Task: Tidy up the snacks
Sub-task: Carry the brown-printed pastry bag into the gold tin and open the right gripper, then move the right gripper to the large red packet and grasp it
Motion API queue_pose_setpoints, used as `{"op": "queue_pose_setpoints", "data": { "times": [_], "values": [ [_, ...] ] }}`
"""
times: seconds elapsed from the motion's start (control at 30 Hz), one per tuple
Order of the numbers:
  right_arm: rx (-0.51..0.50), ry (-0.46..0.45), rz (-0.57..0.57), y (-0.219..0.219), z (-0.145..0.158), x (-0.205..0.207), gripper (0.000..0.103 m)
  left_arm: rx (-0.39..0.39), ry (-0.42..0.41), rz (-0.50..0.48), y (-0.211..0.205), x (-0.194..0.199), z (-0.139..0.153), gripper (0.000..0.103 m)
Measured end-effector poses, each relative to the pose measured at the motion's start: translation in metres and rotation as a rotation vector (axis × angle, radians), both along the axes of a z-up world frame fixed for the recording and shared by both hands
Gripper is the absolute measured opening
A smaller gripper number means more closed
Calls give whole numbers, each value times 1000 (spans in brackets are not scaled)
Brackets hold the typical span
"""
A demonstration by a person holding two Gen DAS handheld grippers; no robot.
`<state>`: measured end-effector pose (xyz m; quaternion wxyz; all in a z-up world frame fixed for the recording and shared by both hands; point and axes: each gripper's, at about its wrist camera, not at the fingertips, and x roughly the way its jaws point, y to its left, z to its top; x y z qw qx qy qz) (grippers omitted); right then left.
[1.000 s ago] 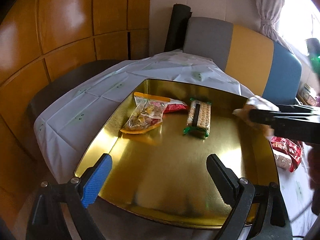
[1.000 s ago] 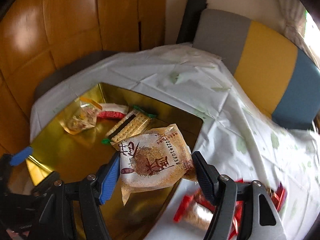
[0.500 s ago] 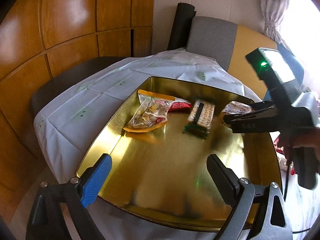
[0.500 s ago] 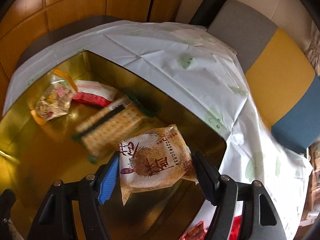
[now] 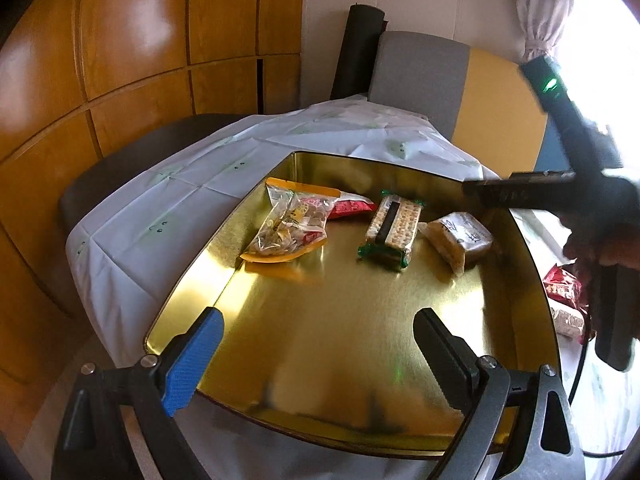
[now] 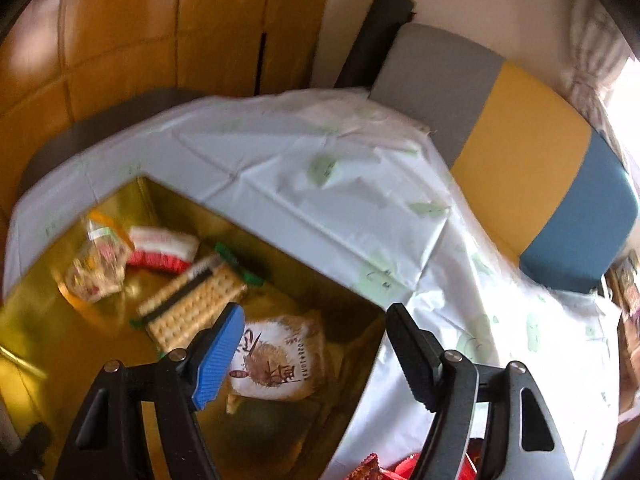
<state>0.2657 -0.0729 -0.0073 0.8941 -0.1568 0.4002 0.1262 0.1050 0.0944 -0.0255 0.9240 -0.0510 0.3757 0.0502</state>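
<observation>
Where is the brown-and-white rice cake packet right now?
The brown-and-white rice cake packet lies in the gold tray, at its far right, just right of the cracker pack.

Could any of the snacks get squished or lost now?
Maybe. The brown rice cake packet lies in the gold tray right under the open right claw, so a dip could crush it. It sits close to the cracker pack. Red packets still wait outside, near the table edge.
</observation>
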Motion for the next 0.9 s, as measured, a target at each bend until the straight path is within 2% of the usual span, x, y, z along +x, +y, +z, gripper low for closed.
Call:
{"op": "queue_pose_setpoints", "data": {
  "times": [0.23,0.5,0.77,0.9],
  "values": [
    [115,13,-107,-36,7,-18,74,-11,4,-25,-7,-2,1,96],
    [217,16,-243,-100,1,-66,74,-30,-5,-50,-16,-8,5,96],
    [196,7,-393,-178,-25,-135,74,-40,-22,-105,-35,-21,8,98],
    [183,13,-429,-203,-38,-157,74,-54,-38,-144,-48,-33,13,100]
  ]
}}
